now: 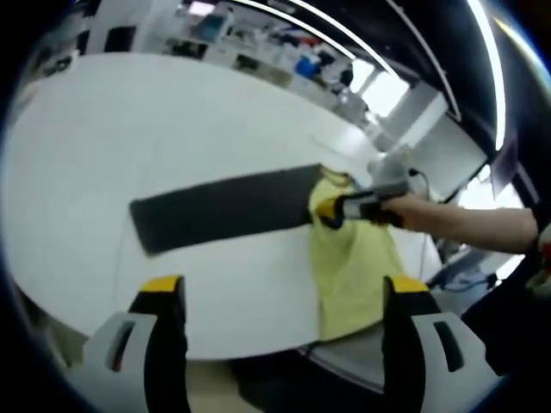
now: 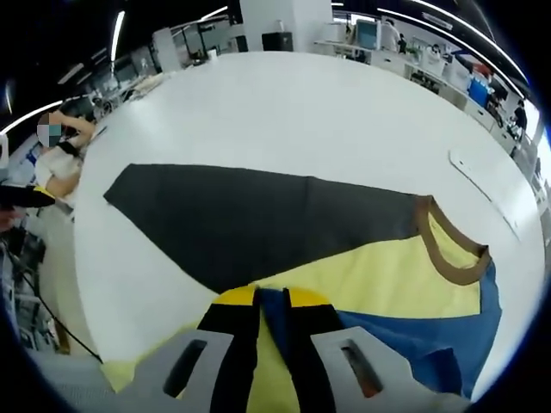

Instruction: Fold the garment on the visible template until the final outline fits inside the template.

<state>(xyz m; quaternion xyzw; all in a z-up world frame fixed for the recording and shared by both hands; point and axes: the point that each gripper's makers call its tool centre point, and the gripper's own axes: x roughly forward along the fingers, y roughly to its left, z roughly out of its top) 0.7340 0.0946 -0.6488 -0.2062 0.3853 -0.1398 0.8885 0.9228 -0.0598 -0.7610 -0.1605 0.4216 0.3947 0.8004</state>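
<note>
Beside the dark grey rectangular template point(image 2: 258, 219) on the white round table point(image 1: 172, 138), yellow-and-blue fabric garment point(image 2: 387, 275) overlapped its end, pinched by the right gripper point(image 2: 274, 314); left gripper point(image 1: 284, 297) gaped empty, farther off.

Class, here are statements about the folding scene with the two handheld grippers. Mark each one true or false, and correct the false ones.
1. The template on the white table is dark grey. True.
2. The right gripper is shut on the garment. True.
3. The left gripper is clamped on the garment. False: its jaws stand open above the table, holding nothing.
4. The garment is red. False: it is yellow and blue with a brown collar.
5. The garment lies wholly inside the template. False: most lies beside it.
</note>
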